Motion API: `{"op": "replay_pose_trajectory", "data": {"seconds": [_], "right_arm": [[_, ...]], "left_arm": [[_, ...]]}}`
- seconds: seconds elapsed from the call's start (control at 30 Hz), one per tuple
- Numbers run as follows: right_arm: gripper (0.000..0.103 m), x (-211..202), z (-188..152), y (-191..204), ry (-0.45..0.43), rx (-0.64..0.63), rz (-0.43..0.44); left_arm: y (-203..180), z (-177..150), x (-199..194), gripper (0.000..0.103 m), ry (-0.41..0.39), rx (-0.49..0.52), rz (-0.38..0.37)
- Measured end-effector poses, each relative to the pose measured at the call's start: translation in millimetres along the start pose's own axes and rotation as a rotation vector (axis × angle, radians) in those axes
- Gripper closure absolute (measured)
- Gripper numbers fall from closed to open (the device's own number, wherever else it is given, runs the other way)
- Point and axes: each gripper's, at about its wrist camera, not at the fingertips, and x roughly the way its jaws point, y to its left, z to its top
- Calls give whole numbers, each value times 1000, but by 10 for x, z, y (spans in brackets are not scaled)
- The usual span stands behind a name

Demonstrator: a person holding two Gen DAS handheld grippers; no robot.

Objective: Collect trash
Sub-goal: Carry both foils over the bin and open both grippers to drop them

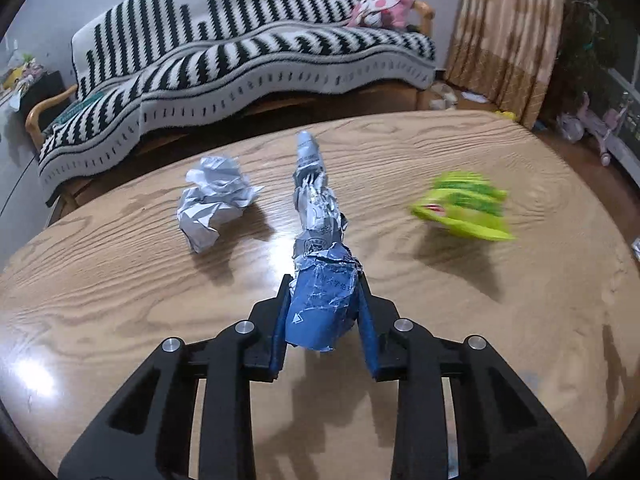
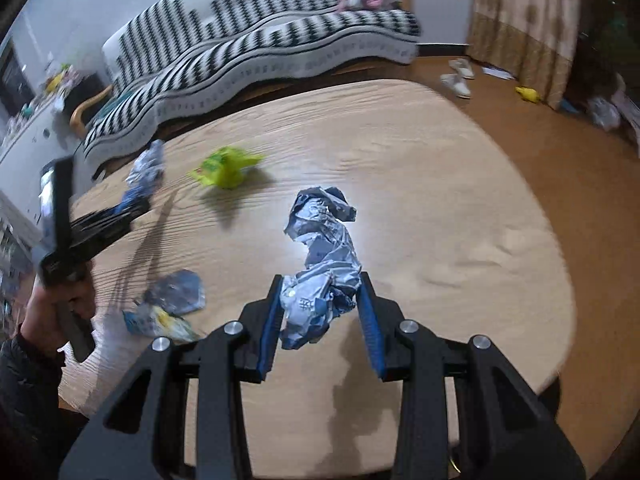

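In the left wrist view my left gripper [image 1: 324,278] is shut on the blue end of a long twisted blue-and-white wrapper [image 1: 318,216] that stretches away over the wooden table [image 1: 460,320]. A crumpled white paper ball [image 1: 216,204] lies to its left and a blurred green wrapper [image 1: 464,208] to its right. In the right wrist view my right gripper [image 2: 321,276] is shut on a crumpled blue-and-silver wrapper [image 2: 324,240], which hangs above the table [image 2: 460,208]. The left gripper [image 2: 100,224], held by a hand [image 2: 60,308], shows at the left edge. Two flat blue wrappers [image 2: 176,292] lie beside it.
A sofa under a black-and-white striped blanket [image 1: 240,60] runs behind the table, with a pink plush toy [image 1: 384,4] on it. A beige curtain [image 1: 508,32] hangs at the right. Shoes [image 2: 460,76] and small items lie on the floor beyond the table's rounded edge.
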Motion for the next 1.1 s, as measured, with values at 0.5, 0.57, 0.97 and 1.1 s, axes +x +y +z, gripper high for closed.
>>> {"op": "replay_pose_trajectory", "data": {"seconds": [0.5, 0.57, 0.97, 1.1], "right_arm": [[67, -776, -1387, -2273, 1, 312, -223], [67, -753, -1567, -2490, 28, 345, -239], [67, -425, -2024, -3073, 194, 451, -222], [66, -377, -1984, -3042, 203, 433, -211]], "left_arm": [[-2591, -671, -1032, 74, -60, 302, -365], [-2943, -821, -1077, 74, -48, 353, -423], [-4108, -1566, -870, 74, 72, 588, -533], [-4158, -1585, -844, 74, 84, 595, -532]]}}
